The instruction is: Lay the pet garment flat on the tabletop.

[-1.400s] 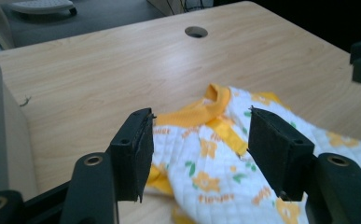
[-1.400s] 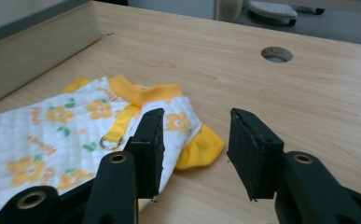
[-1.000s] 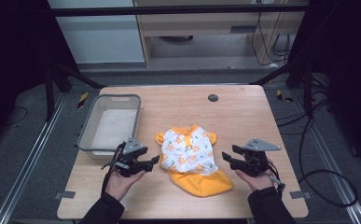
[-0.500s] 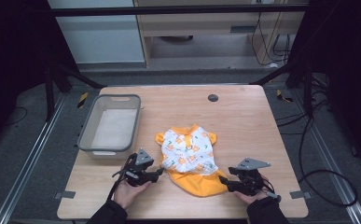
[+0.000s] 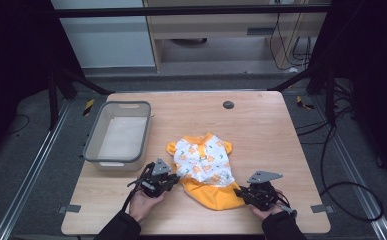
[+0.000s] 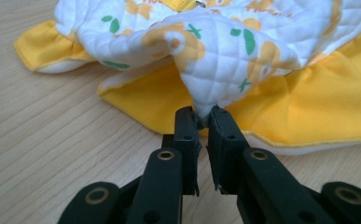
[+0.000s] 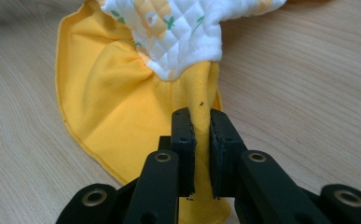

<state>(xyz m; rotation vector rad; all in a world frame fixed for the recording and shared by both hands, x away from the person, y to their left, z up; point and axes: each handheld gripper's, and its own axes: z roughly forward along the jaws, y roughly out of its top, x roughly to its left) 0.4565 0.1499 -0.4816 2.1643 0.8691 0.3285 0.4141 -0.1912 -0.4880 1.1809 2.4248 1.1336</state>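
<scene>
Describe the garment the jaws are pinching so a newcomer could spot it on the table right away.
On the wooden table, look right of the grey bin, near the front edge. There lies the small garment, pinched between the left gripper and the right gripper. It alone is fabric: white quilted top with orange and green prints, yellow frilled skirt.

Each claw is black, with 2 flat, straight-sided jaws bolted to thicker arms by round brass-ringed screws, seen in both gripper views. In the high view the left claw (image 5: 173, 178) and the right claw (image 5: 240, 192) each carry a grey 3-cornered plate on top. A thin black cable trails from each. Dark sleeves cover both forearms.
</scene>
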